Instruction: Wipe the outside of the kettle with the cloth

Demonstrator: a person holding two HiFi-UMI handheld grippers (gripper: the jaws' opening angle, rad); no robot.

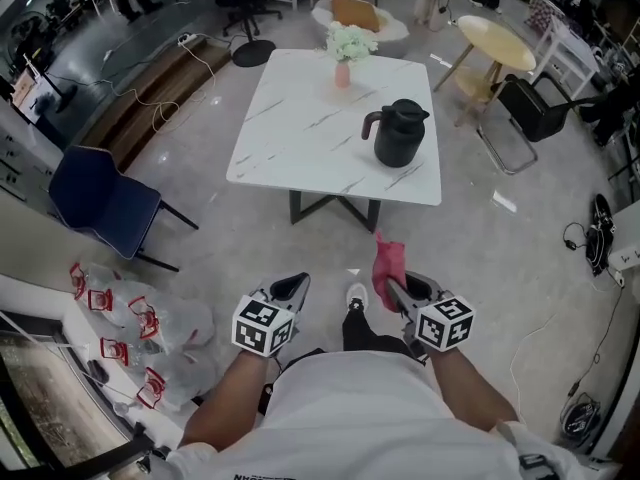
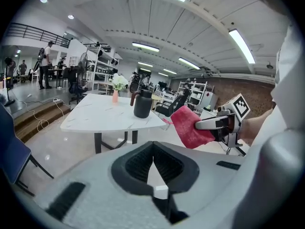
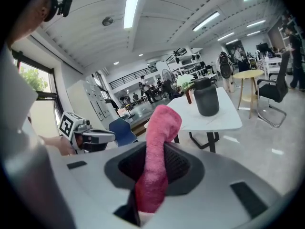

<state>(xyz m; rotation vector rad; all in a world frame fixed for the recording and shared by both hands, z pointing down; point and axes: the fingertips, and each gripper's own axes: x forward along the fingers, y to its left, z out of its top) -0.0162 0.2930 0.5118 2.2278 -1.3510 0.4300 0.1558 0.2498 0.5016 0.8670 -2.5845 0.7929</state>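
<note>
Head view showed the left claw (image 1: pixel 296 282) shut and empty, the right claw (image 1: pixel 395 288) clamped on a pink cloth (image 1: pixel 387 261) sticking up from it. Well beyond, a black kettle (image 1: pixel 400 135) stood upright on the white marbled tabletop (image 1: pixel 300 118). Print on the shirt (image 1: pixel 360 418) was unreadable.

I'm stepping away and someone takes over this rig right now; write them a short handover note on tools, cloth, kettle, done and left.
Left tool: shut, empty.
Right tool: shut on the pink cloth, which stands up from its jaws.
Kettle: upright on the white table, near its right front corner, ahead of both tools, untouched.
Done: cloth is in hand.
Left: reach the table, wipe the kettle's outside.
</note>
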